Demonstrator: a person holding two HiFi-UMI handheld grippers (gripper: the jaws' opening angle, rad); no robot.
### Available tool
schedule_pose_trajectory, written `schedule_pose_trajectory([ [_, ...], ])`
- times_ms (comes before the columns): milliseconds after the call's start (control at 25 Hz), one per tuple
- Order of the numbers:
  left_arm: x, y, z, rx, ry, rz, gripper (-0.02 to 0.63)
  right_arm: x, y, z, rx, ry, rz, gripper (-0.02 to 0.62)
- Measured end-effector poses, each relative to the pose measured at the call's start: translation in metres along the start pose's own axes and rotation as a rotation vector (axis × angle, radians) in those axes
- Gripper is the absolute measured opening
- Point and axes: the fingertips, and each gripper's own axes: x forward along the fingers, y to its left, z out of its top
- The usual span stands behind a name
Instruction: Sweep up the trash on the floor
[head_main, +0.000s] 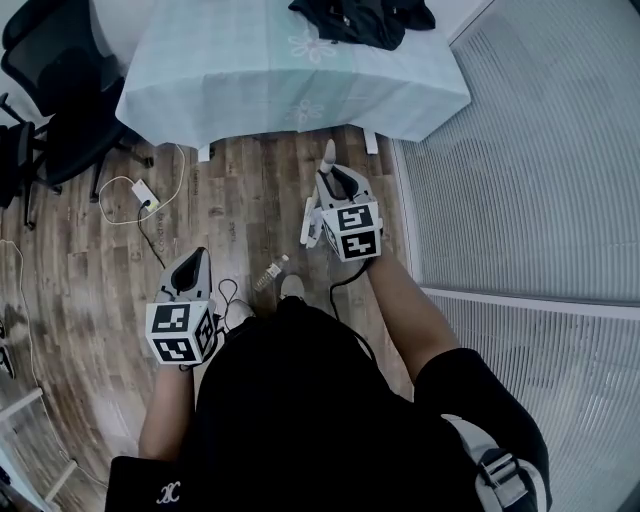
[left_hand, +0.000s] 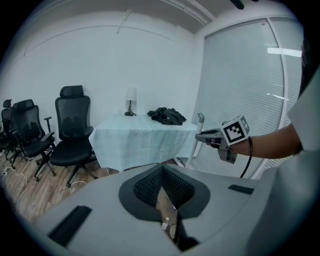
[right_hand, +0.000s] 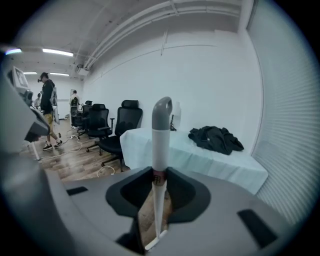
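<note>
A small clear plastic bottle (head_main: 270, 272) lies on the wood floor just ahead of the person's white shoes (head_main: 292, 288); in the left gripper view the bottle (left_hand: 164, 226) shows through the slit under the jaws. My left gripper (head_main: 190, 262) hangs left of it, shut with nothing held. My right gripper (head_main: 335, 182) is farther forward near the table, shut on an upright white handle (right_hand: 160, 150) with a grey cap (head_main: 328, 152). The handle's white lower end (right_hand: 152, 241) reaches the floor; what tool it belongs to I cannot tell.
A table with a pale green cloth (head_main: 250, 70) stands straight ahead, a black garment (head_main: 365, 18) lying on it. Black office chairs (head_main: 60, 110) stand at left. A white charger with cable (head_main: 143, 195) lies on the floor. Blinds (head_main: 520, 150) line the right side. People (right_hand: 47, 110) stand far off.
</note>
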Motion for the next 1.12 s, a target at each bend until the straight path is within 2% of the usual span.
schedule_pose_trajectory([
  [200, -0.009, 0.013, -0.010, -0.043, -0.008, 0.010, -0.008, -0.034, 0.034, 0.050, -0.050, -0.076, 0.117, 0.100],
  [360, -0.019, 0.023, -0.024, -0.073, -0.008, 0.006, -0.008, -0.066, 0.069, 0.063, -0.068, -0.092, 0.204, 0.100],
  [720, -0.042, 0.057, -0.060, -0.114, 0.011, 0.016, -0.008, -0.104, 0.168, 0.024, -0.036, -0.022, 0.342, 0.099],
  [920, -0.055, 0.079, -0.073, -0.139, 0.010, 0.043, -0.008, -0.094, 0.224, 0.012, -0.089, 0.004, 0.433, 0.100],
  [1120, -0.062, 0.088, -0.081, -0.150, 0.010, 0.052, -0.008, -0.084, 0.258, -0.007, -0.140, 0.052, 0.488, 0.100],
])
